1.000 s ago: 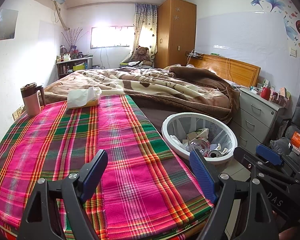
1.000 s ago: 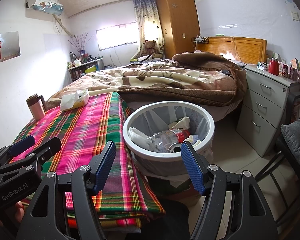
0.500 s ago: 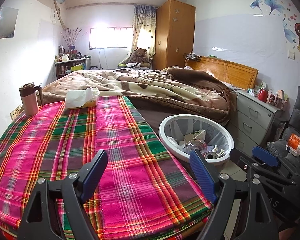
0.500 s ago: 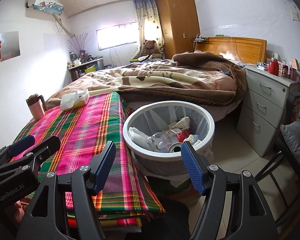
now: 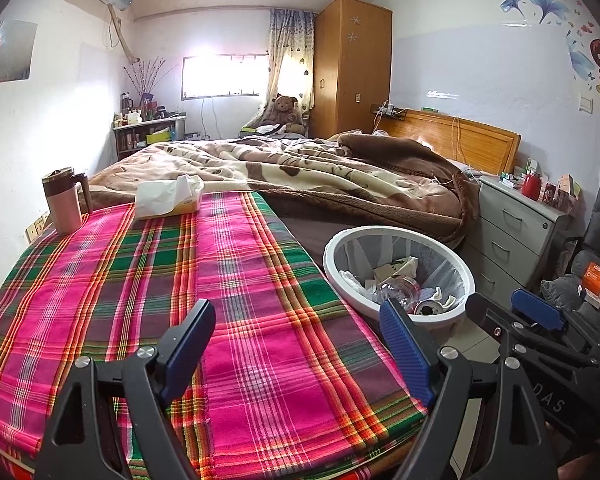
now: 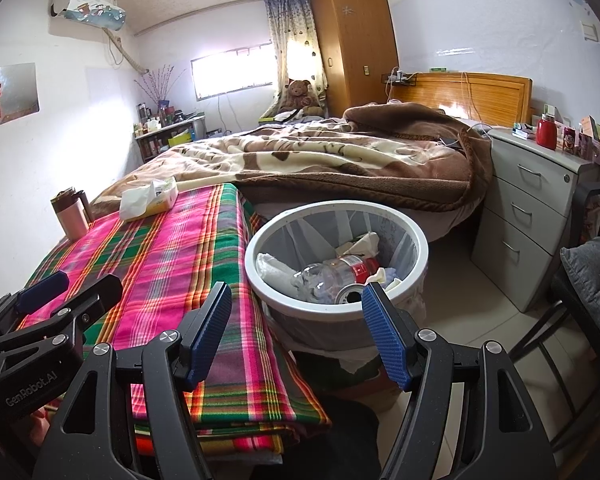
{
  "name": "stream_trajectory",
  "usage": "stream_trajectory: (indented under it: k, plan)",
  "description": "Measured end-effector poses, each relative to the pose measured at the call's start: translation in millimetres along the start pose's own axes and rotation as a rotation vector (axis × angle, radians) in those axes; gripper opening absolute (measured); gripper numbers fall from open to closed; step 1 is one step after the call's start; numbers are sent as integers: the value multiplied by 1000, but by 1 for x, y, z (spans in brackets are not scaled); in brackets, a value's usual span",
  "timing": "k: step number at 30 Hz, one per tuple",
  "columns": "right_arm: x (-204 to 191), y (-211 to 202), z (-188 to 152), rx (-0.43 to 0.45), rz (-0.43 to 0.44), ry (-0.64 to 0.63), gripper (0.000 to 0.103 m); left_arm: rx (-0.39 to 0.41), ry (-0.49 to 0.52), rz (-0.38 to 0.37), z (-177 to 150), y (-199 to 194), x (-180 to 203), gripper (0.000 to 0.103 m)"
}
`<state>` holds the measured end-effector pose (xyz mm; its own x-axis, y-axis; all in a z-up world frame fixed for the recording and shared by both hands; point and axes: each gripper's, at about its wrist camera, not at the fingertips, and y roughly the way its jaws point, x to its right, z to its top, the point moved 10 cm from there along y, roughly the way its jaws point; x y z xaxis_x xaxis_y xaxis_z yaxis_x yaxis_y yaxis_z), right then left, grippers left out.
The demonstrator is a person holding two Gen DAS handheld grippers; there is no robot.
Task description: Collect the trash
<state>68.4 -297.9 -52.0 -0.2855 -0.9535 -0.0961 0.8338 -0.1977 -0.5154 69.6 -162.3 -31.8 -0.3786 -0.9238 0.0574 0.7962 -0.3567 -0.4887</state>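
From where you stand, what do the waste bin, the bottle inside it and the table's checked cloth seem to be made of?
Waste bin: probably plastic, with a smooth matte white rim and a thin translucent liner.
Bottle: clear thin plastic, crumpled and glinting, with a red label.
Checked cloth: woven fabric, matte, with a stitched hem and soft folds at the edge.

The left black hand-held gripper with blue pads [image 5: 296, 344] and the right black hand-held gripper with blue pads [image 6: 298, 330] sit side by side, jaws wide apart, empty, angled slightly downward.

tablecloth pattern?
Plaid: pink, green and orange stripes on the tablecloth. Clearest in the left wrist view.
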Motion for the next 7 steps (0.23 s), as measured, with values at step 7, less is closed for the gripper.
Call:
stream_trajectory:
  k: [7]
  plan:
    - [0, 0, 0, 1, 0, 1, 69, -2, -2, 2, -1, 0, -1, 85]
